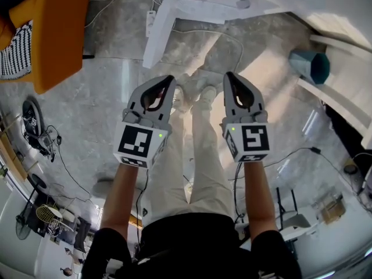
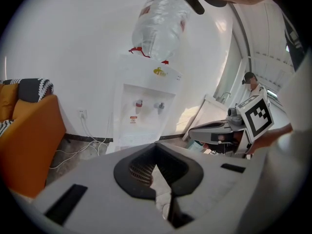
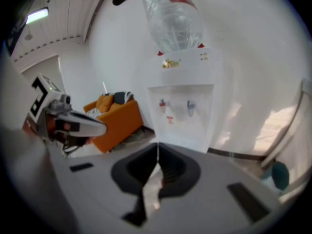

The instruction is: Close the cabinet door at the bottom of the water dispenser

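Note:
The white water dispenser [image 2: 146,101] stands against the wall ahead, with a clear bottle [image 2: 161,18] upside down on top and two taps [image 2: 139,104] below. From the head view a white panel [image 1: 157,36] juts from the dispenser's foot toward me; it looks like the cabinet door swung out. My own jaws hide the dispenser's lower part in both gripper views. My left gripper [image 1: 170,80] and right gripper [image 1: 230,75] hang side by side above the floor, short of the dispenser. Both are shut with nothing between the jaws.
An orange sofa [image 1: 55,34] with a striped cushion stands at the left. A teal bin [image 1: 311,64] sits at the right beside white panels [image 1: 343,80]. Cables [image 1: 110,7] run along the marble floor by the wall. My legs and shoes [image 1: 197,92] are below the grippers.

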{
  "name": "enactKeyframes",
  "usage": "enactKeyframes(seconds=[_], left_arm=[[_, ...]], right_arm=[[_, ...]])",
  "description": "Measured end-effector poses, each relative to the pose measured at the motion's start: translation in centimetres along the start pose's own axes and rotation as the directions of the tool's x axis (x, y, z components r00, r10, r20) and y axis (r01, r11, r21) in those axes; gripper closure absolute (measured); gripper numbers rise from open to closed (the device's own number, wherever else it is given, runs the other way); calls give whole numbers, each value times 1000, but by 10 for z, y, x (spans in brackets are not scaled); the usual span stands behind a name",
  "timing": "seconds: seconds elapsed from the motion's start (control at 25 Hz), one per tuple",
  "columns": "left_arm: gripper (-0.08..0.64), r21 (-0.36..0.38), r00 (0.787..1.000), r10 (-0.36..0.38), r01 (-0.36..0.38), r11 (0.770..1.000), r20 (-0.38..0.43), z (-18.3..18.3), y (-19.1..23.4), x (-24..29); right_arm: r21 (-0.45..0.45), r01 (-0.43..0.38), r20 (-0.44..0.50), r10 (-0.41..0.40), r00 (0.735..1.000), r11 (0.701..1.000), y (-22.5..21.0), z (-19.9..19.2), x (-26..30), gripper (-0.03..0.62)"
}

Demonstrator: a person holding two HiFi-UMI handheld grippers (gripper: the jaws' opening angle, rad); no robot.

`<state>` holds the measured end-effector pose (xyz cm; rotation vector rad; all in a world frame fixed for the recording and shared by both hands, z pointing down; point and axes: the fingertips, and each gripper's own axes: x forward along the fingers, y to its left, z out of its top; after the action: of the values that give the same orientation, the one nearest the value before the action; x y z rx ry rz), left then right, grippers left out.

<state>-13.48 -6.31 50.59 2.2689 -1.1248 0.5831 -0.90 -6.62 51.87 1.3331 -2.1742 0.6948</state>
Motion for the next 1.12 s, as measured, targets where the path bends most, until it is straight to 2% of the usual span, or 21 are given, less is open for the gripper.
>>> enactKeyframes(seconds=[0.36, 0.6, 0.88, 1.12], left_arm=[[552, -19, 999, 24, -25, 1000, -46, -44, 20, 24], [552, -97, 997, 7, -14, 995, -74, -73, 31, 33], [552, -185, 992, 5, -28, 982, -127, -113, 46, 52], [474, -204, 986, -6, -28, 979, -164, -140, 53, 62]], right_arm=[[0, -28, -37, 28, 999, 1000, 8, -29, 30, 557], [-16, -52, -86, 51, 995, 999, 11, -51, 45, 557], [-27, -68, -76, 65, 995, 997, 10, -60, 63, 557], [-24, -70, -97, 67, 993, 997, 11, -75, 70, 557]])
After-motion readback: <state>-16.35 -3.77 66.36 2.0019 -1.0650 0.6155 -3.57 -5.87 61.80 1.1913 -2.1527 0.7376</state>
